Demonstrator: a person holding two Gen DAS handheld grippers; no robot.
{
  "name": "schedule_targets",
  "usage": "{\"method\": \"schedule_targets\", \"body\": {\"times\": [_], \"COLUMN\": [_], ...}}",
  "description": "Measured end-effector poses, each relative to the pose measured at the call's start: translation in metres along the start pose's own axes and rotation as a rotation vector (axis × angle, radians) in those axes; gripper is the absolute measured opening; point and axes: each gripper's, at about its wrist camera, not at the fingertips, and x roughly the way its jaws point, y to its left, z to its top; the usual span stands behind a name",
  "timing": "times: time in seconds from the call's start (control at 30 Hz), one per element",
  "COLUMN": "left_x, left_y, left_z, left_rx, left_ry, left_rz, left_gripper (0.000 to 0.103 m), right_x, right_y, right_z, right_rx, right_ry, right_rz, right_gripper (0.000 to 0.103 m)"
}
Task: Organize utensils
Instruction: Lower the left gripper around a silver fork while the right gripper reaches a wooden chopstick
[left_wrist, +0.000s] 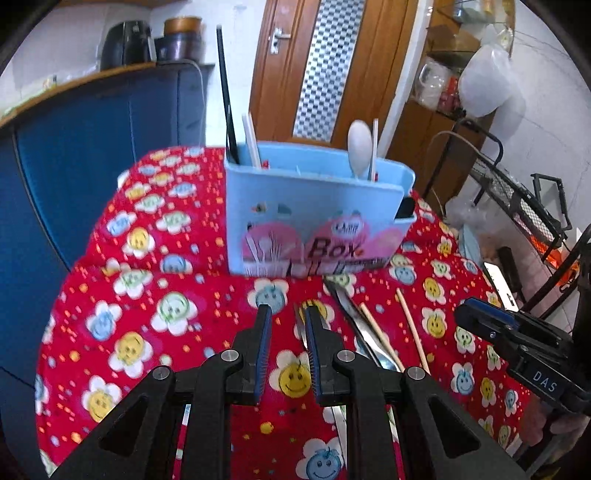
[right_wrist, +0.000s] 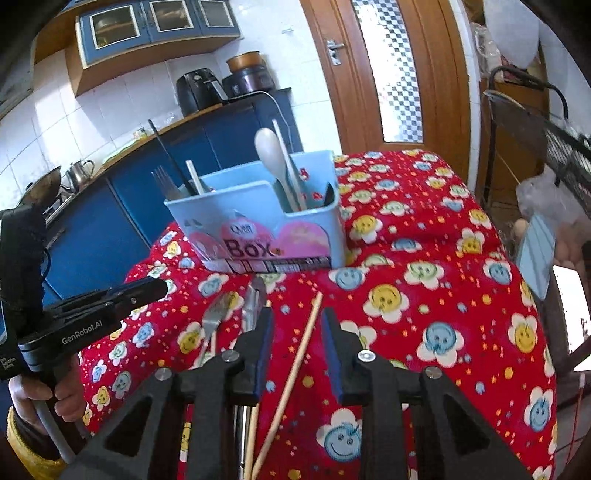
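My right hand-held gripper (right_wrist: 297, 317), jaws parted and empty, straddles the wooden chopstick (right_wrist: 295, 369) lying lengthwise toward the blue utensil box (right_wrist: 258, 236).

Both wrist cameras look down, close, at the blue box (left_wrist: 314, 218) (shared).

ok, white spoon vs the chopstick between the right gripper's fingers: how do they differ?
The white spoon stands upright in the blue box, bowl end up; the wooden chopstick lies flat on the red tablecloth. The spoon is white with a broad rounded bowl; the chopstick is tan, thin and straight. Neither is gripped: the right gripper only straddles the chopstick.
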Motion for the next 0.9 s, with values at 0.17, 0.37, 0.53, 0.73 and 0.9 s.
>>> {"method": "schedule_targets", "body": {"times": [0.17, 0.37, 0.53, 0.73, 0.9], "left_x": [0.016, 0.032, 0.043, 0.050, 0.052], "left_y": [-0.003, -0.011, -0.014, -0.011, -0.014], "left_z": [-0.007, -0.010, -0.012, -0.012, -0.012], "left_rx": [-0.012, -0.008, -0.005, -0.051, -0.047], "left_ry": [0.065, 0.116, 0.150, 0.174, 0.168], "left_rz": [-0.043, -0.087, -0.053, -0.086, -0.086], "left_gripper": [0.020, 0.020, 0.021, 0.023, 0.023], "right_x": [0.004, 0.005, 0.006, 0.008, 0.010], "right_y": [-0.010, -0.014, -0.017, -0.020, -0.022], "right_z": [-0.008, -0.014, -0.017, -0.019, -0.019], "right_rx": [0.036, 0.043, 0.046, 0.057, 0.064], "right_ry": [0.011, 0.016, 0.016, 0.022, 0.025], "right_rz": [-0.014, -0.023, -0.022, -0.014, -0.013], "right_gripper": [0.030, 0.030, 0.030, 0.030, 0.030]}}
